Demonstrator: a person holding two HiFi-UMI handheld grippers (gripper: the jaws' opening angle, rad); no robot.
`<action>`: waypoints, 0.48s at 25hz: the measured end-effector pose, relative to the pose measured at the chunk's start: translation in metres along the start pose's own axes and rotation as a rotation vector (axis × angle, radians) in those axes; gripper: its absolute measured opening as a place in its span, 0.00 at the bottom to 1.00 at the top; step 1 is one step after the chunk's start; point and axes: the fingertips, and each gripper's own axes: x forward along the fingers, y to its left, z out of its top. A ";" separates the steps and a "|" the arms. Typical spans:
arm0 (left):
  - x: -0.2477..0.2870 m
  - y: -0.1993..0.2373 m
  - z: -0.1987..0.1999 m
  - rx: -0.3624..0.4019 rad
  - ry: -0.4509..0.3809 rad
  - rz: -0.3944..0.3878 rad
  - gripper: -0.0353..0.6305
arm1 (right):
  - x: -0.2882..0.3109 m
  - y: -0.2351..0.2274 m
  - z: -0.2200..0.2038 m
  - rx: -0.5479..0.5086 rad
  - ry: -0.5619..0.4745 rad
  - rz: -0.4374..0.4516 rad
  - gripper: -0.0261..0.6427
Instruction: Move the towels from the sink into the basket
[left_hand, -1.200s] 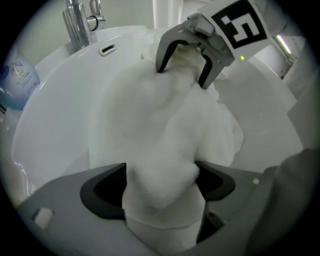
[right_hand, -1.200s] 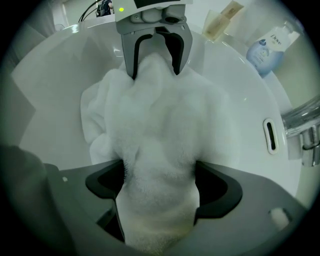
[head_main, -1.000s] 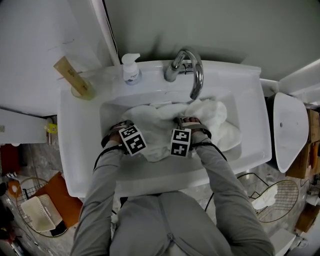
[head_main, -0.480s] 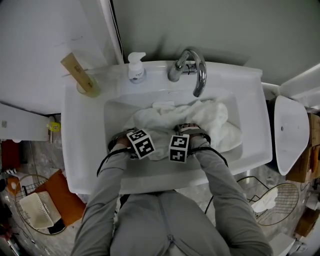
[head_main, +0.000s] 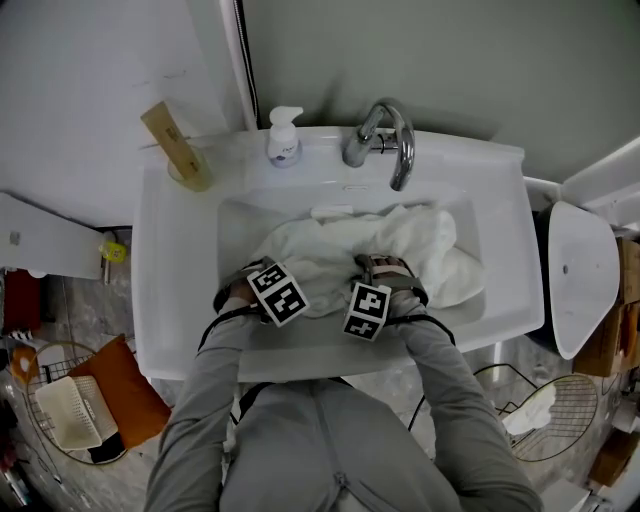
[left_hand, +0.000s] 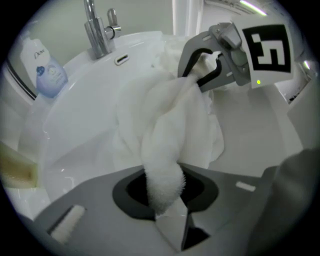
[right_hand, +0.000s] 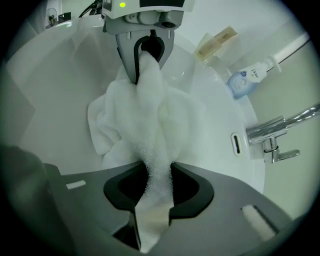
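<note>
Towel (head_main: 345, 245) lies bunched in the sink (head_main: 175, 300) basin, toward its front edge. Left tongs (left_hand: 166, 202) and right tongs (right_hand: 154, 200), just closed, each pinch a fold, so both ends should lift together.

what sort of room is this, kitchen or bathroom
Probably a bathroom: a white basin with a chrome tap, a pump soap bottle on its rim, and white towels lying in the bowl.
</note>
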 end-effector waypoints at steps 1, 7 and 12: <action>-0.007 0.003 0.001 -0.016 -0.018 0.013 0.29 | -0.004 -0.004 0.002 0.011 -0.014 -0.019 0.22; -0.062 0.023 0.010 -0.144 -0.167 0.101 0.29 | -0.043 -0.036 0.019 0.099 -0.104 -0.151 0.21; -0.114 0.046 0.009 -0.228 -0.273 0.210 0.29 | -0.075 -0.067 0.041 0.145 -0.182 -0.268 0.21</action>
